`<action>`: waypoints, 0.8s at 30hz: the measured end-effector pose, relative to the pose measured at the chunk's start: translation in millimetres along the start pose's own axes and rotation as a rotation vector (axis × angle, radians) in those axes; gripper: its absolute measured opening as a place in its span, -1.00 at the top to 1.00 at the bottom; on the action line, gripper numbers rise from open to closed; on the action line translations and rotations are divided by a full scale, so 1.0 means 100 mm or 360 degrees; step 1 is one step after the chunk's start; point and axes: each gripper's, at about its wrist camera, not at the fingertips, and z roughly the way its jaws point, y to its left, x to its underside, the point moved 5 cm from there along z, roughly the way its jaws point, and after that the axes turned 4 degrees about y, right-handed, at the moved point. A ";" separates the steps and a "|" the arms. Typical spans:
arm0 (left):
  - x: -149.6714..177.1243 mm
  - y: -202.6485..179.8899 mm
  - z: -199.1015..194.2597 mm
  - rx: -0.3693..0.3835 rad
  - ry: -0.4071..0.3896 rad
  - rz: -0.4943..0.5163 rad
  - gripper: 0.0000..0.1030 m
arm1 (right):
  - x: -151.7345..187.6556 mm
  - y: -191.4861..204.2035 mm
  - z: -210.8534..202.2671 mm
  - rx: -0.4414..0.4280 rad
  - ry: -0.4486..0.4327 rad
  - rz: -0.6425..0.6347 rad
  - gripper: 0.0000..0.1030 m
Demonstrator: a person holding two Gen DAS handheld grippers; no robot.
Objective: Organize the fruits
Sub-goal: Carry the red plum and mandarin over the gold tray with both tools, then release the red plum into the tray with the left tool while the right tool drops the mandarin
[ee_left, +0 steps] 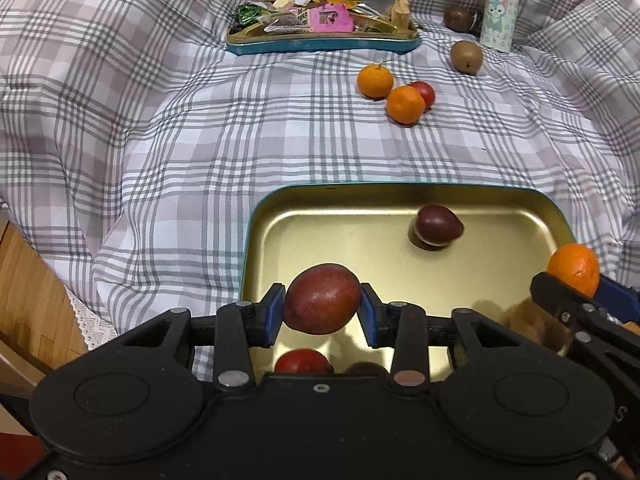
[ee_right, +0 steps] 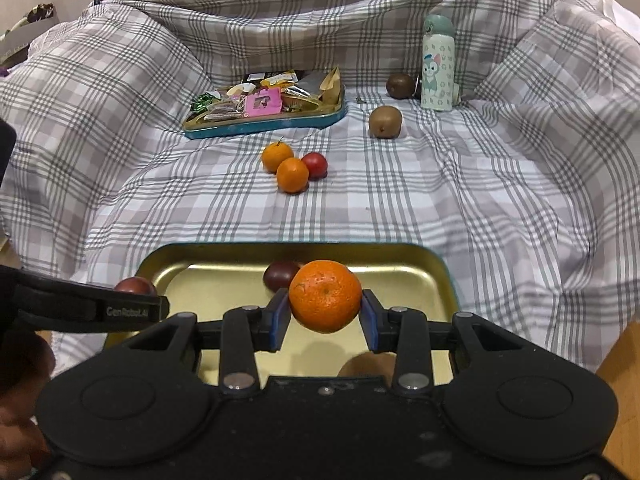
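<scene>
Both claws are loaded and poised above the gold tray (ee_left: 256, 240)! The left claw (ee_left: 322, 300) is clamped on a dark red fruit (ee_left: 322, 299), hanging over the tray's near-left part; the right claw (ee_right: 325, 305) grips a mandarin (ee_right: 325, 301) above the tray's middle, so for each the drop point lies straight below. Inside already: a dark purple fruit (ee_left: 438, 226) towards the far side and a red one (ee_left: 302, 361) at the near edge. Two mandarins (ee_right: 285, 166), a small red fruit (ee_right: 315, 165) and two kiwis (ee_right: 385, 121) wait on the checked cloth (ee_right: 440, 208); the far tin (ee_right: 264, 126) holds snack packets.

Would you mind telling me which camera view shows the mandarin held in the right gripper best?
The right wrist view: the held mandarin sits centred and whole between the right gripper pads. The left wrist view shows it only at the right edge, partly hidden.
</scene>
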 end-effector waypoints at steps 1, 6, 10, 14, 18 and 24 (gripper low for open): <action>0.01 -0.01 -0.01 0.0003 -0.0004 0.0005 0.08 | 0.03 0.00 -0.02 -0.0002 0.0010 0.0009 0.27; -0.02 -0.05 0.04 0.0008 0.0010 0.0016 0.08 | 0.14 0.03 -0.10 -0.0010 0.0034 0.0013 0.27; -0.07 -0.02 0.14 -0.0003 0.0049 -0.0002 0.08 | 0.17 0.06 -0.07 -0.0002 0.0052 -0.0011 0.27; -0.08 0.01 0.24 -0.0005 0.0110 -0.0019 0.08 | 0.19 0.05 -0.02 0.0002 0.0101 0.0001 0.27; -0.06 0.04 0.29 -0.0017 0.0140 -0.0027 0.08 | 0.22 0.06 0.01 0.0012 0.0123 -0.0025 0.27; -0.04 0.05 0.30 -0.0012 0.0158 -0.0030 0.08 | 0.25 0.09 0.03 0.0014 0.0156 -0.0051 0.27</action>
